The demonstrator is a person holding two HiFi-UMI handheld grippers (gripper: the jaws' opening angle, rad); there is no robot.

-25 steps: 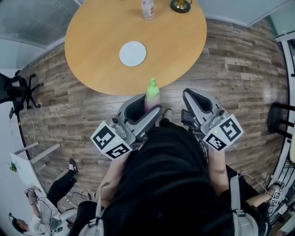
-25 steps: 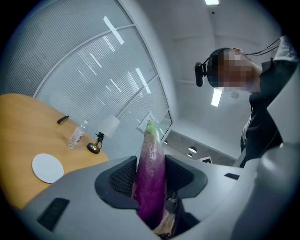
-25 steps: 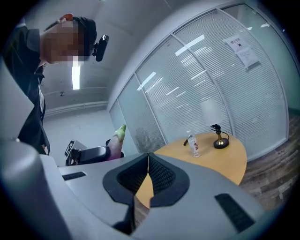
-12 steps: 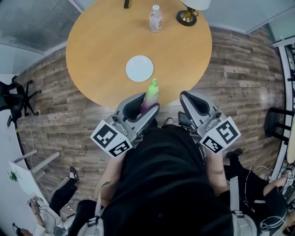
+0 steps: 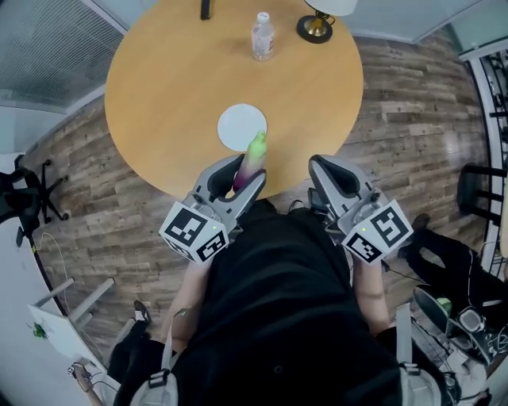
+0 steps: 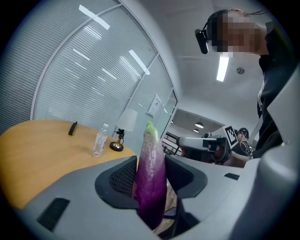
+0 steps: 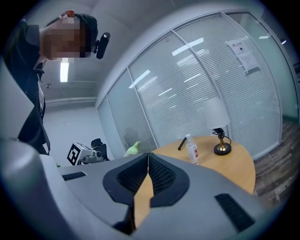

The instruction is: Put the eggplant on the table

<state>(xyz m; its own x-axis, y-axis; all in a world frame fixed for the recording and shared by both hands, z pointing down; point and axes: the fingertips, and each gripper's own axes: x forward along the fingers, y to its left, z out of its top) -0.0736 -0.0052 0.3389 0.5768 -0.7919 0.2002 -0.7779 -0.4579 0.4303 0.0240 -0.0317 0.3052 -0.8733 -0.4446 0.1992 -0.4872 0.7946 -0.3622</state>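
A long purple eggplant (image 5: 247, 164) with a green stem end stands clamped between the pads of my left gripper (image 5: 243, 174), which is shut on it. In the head view its green tip reaches over the near rim of the white plate (image 5: 238, 124) on the round wooden table (image 5: 159, 95). The left gripper view shows the eggplant (image 6: 151, 176) upright between the black pads of the left gripper (image 6: 151, 169). My right gripper (image 5: 325, 169) hovers at the table's near edge to the right, shut on nothing. In the right gripper view the right gripper (image 7: 148, 158) has its jaws touching, and the eggplant's green tip (image 7: 132, 148) shows at the left.
A clear water bottle (image 5: 262, 36), a lamp base (image 5: 315, 28) and a small black object (image 5: 205, 9) stand at the table's far side. Wood-plank floor surrounds the table. An office chair (image 5: 22, 198) stands at the left, and a seated person's legs (image 5: 448, 266) at the right.
Both grippers have come forward to the table's near edge. The eggplant's tip, earlier short of the plate, now overlaps the plate's near rim. Both jaws stand as before.
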